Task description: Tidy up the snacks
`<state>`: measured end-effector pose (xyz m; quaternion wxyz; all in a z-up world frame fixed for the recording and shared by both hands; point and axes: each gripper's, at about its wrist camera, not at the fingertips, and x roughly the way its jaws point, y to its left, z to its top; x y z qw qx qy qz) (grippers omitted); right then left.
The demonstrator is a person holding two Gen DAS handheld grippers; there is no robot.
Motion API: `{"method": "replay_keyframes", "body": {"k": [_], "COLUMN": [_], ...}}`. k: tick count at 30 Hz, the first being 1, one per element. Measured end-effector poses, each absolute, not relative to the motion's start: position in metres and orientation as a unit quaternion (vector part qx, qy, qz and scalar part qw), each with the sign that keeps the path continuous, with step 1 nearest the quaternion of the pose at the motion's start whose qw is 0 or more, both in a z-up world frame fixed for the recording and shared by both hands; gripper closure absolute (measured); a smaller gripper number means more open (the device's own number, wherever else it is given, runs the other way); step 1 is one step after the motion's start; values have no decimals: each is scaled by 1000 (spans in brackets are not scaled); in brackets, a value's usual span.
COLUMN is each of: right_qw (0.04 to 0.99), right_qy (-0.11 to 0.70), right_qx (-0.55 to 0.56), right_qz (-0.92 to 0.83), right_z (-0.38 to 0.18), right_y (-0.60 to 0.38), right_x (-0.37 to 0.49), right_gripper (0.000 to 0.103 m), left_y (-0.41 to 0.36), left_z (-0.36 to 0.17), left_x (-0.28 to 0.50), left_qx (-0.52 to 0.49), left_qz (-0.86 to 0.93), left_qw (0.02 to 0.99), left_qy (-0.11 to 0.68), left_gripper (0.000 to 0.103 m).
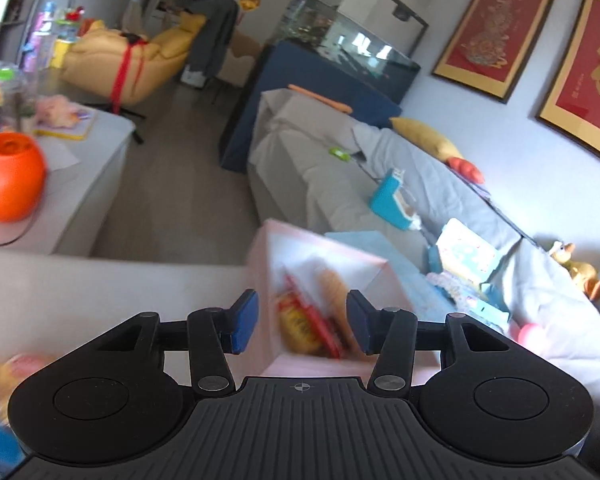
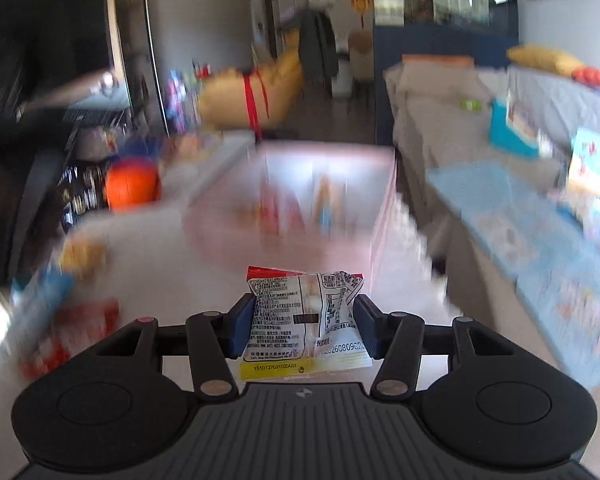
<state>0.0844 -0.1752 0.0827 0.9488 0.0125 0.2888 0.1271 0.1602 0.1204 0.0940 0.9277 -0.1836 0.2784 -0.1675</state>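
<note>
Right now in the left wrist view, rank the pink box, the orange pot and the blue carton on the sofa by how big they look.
1. Pink box, largest, though it sits nearest the camera.
2. Orange pot.
3. Blue carton, smallest, but farther off, so its true size against the pot is unsure.

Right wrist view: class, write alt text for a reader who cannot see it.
The right tongs grip a white printed snack packet between blue pads. Ahead, blurred, a pink box holding snacks stands on a pale table, with an orange ball to the left.
</note>
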Motion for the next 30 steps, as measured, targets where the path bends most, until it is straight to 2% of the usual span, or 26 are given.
{"method": "replay_keyframes", "body": {"k": [3,4,5,6,11,20,27,30], "right_qw": [959,960,958,957,953,859,842,854], "right_qy": [253,245,250,257,284,418,403,365], "right_qx": [16,18,15,9,-12,18,-92,-144], "right_qz": [124,131,138,135,102,296,346,343], "right_z": [130,142,152,157,142,53,24,21], "right_y": [-171,-168,-163,-157,-136,-49,26,34], "right_x": [130,150,171,189,206,125,89,73], "right_gripper": [46,31,23,22,22,22,21,18], "left_y": [139,146,154,163,221,256,244,228], "left_z": [97,99,101,103,91,40,18,18], "left_x": [140,131,122,114,70,22,17,22], "left_qx": [-168,-158,-151,-147,-151,-191,-203,-198], "left_qz": [-146,-128,-111,-92,-10,17,-9,-35], "left_qw": [933,938,942,945,946,914,905,905], "left_qy": [283,281,280,278,287,357,373,376], "left_gripper": [50,50,50,50,50,50,50,50]}}
